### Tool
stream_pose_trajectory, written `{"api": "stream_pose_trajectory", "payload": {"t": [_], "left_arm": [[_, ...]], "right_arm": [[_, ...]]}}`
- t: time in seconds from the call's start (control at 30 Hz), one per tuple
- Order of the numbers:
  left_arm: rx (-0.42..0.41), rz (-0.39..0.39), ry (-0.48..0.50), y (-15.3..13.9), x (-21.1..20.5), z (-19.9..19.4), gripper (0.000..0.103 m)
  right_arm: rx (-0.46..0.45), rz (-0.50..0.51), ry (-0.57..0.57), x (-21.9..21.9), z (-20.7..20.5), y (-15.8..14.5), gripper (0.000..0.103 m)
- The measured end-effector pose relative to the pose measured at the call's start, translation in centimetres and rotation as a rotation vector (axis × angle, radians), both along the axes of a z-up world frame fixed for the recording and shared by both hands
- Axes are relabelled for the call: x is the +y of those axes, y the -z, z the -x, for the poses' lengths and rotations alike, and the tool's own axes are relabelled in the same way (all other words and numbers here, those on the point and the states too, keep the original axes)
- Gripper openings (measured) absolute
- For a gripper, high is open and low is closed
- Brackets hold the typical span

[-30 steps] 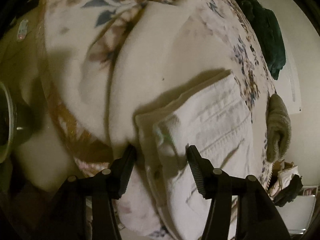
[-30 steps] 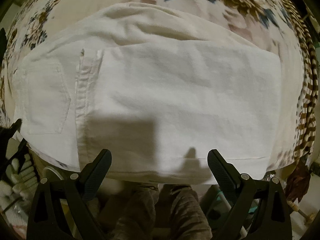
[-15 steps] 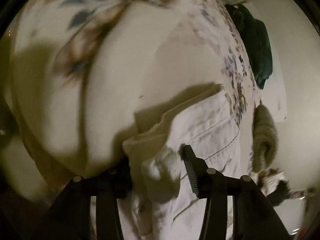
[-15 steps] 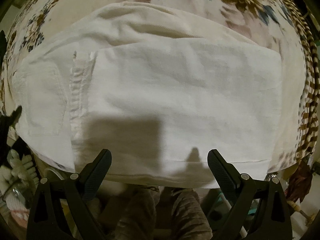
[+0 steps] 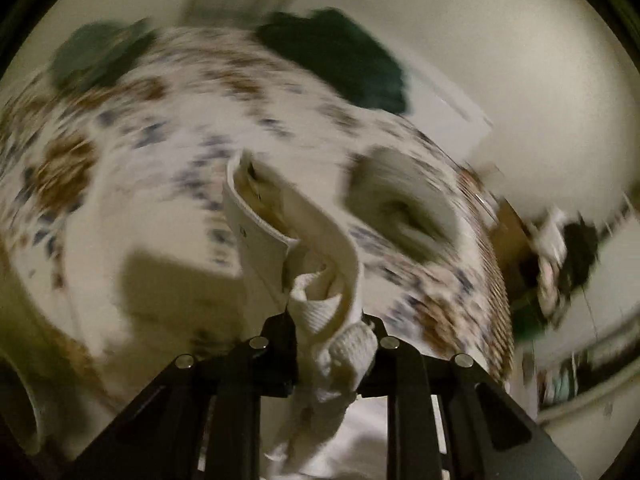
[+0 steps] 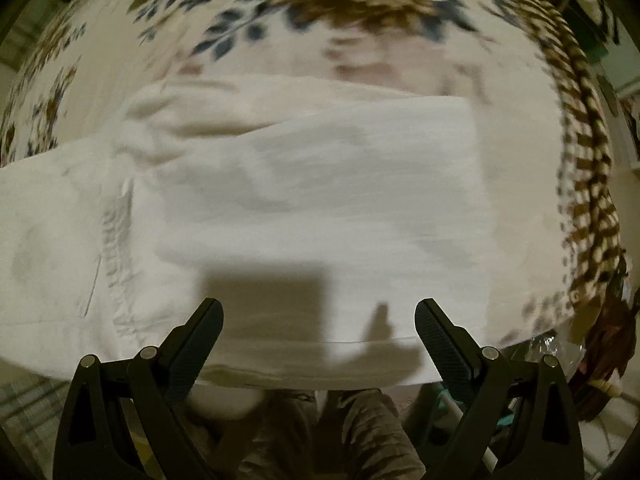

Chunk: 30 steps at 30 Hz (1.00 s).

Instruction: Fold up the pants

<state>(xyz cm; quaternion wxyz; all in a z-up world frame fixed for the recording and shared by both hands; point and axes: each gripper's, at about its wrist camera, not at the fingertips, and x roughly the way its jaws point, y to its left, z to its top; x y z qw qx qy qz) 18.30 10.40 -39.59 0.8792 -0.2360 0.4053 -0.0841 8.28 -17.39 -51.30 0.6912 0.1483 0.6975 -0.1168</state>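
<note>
The white pants [image 6: 320, 200] lie folded on a floral bedspread [image 6: 320, 20]. My left gripper [image 5: 330, 324] is shut on the waistband end of the pants [image 5: 316, 240] and holds it lifted above the bed; the waistband opening gapes ahead of the fingers. The view is blurred by motion. My right gripper [image 6: 318, 328] is open and empty, hovering just above the near edge of the folded pants, touching nothing.
A dark green garment [image 5: 340, 56] lies at the far edge of the bed. A grey-beige knit item [image 5: 400, 204] sits on the bedspread to the right. The person's legs [image 6: 340, 432] stand below the bed edge. Clutter [image 5: 568, 256] lies beside the bed.
My left gripper has shut on the waistband end and lifted it off the bed, swinging up and round. The pants in the right view have been pulled and shifted; my right gripper stayed open.
</note>
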Motion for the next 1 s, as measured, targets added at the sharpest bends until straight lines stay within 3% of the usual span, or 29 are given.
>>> {"api": "stream_pose_trajectory", "payload": {"t": [0.1,0.23,0.37,0.47,0.5,0.57,0.67,0.77,0.83,0.9,1.0], "left_arm": [[0.002,-0.026,0.136,-0.7,-7.0,0.8,0.017],[0.064,-0.065,0.302,2.0,-16.5,2.3,0.017],[0.211,-0.180,0.466,8.9,-25.2,3.5,0.018],[0.348,-0.259,0.508,12.6,-27.9,3.2,0.019],[0.353,-0.272,0.515,12.7,-28.5,3.3,0.021],[0.381,-0.259,0.529,12.3,-29.0,3.1,0.044],[0.443,-0.199,0.560,10.6,-29.2,3.3,0.069],[0.423,-0.204,0.513,8.4,-27.2,3.1,0.072],[0.396,-0.237,0.431,6.8,-24.6,3.1,0.074],[0.377,-0.317,0.323,5.9,-21.1,2.7,0.075],[0.369,-0.433,0.214,6.4,-16.8,2.1,0.080]], "right_arm": [[-0.013,0.005,0.066,-3.9,2.1,-1.0,0.098],[-0.007,0.018,0.147,-10.1,4.9,-2.1,0.098],[-0.001,0.018,0.190,-14.9,7.5,-1.8,0.098],[-0.007,0.004,0.187,-18.1,8.7,-1.3,0.099],[-0.020,-0.013,0.183,-19.0,9.0,-1.3,0.099],[-0.038,-0.038,0.183,-20.0,9.1,-1.6,0.098],[-0.060,-0.100,0.200,-21.8,8.9,-1.8,0.098],[-0.101,-0.212,0.221,-22.7,7.8,-1.4,0.098],[-0.131,-0.296,0.212,-22.4,6.5,-1.0,0.098],[-0.164,-0.420,0.183,-20.9,4.3,-0.3,0.098],[-0.174,-0.510,0.137,-18.1,1.2,1.3,0.098]]}}
